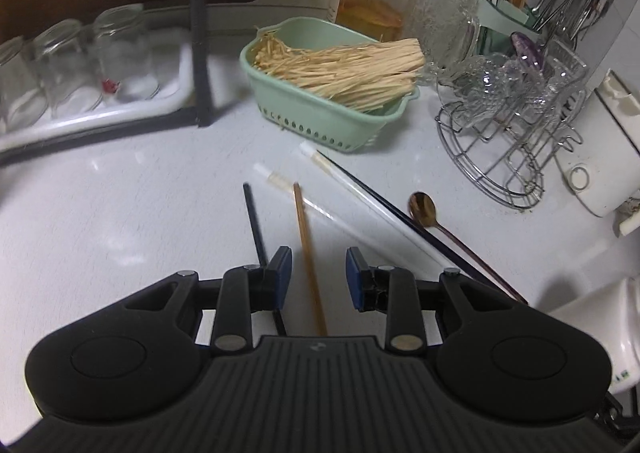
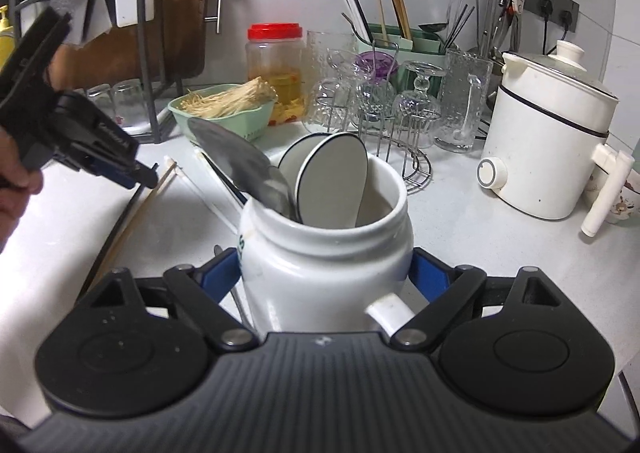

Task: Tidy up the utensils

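Straddling wooden chopstick | left gripper spread, chopstick between fingers

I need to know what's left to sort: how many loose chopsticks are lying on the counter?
5 visible: a black chopstick left, a wooden chopstick between the left gripper's open jaws, two white chopsticks and a dark chopstick right. The gripper may hide others.

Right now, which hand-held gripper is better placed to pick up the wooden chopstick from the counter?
The left hand-held gripper. It is open, and the wooden chopstick lies between its fingers. The right hand-held gripper is shut on the white jar, so it is busy.
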Action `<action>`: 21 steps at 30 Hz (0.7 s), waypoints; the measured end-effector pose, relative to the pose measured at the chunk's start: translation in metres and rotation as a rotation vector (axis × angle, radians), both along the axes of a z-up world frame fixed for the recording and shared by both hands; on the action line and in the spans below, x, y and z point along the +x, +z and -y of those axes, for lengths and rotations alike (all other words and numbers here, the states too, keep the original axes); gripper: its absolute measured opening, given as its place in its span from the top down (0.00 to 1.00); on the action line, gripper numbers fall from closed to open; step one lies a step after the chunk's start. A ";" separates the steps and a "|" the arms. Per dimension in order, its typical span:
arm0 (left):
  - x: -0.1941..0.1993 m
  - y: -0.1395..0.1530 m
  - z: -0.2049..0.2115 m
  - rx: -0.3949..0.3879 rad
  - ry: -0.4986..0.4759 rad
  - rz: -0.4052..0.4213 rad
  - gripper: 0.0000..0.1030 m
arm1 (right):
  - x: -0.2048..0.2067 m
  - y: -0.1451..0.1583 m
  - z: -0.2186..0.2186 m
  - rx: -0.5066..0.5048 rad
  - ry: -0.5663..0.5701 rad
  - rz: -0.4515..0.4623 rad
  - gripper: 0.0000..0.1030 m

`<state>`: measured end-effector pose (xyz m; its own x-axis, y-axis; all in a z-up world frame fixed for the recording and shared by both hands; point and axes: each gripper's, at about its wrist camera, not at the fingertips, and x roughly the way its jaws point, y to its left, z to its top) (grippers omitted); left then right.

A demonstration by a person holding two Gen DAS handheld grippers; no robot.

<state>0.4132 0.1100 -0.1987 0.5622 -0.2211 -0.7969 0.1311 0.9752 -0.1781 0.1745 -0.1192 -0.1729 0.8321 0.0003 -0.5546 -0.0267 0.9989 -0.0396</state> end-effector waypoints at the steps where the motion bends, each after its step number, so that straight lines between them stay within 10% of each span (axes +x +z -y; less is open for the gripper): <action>1: 0.004 -0.001 0.001 0.014 -0.002 -0.001 0.67 | 0.000 0.000 -0.001 -0.007 -0.002 -0.001 0.11; 21: 0.039 -0.011 0.021 0.179 -0.010 -0.078 0.69 | 0.008 0.004 -0.003 -0.025 0.008 -0.051 0.11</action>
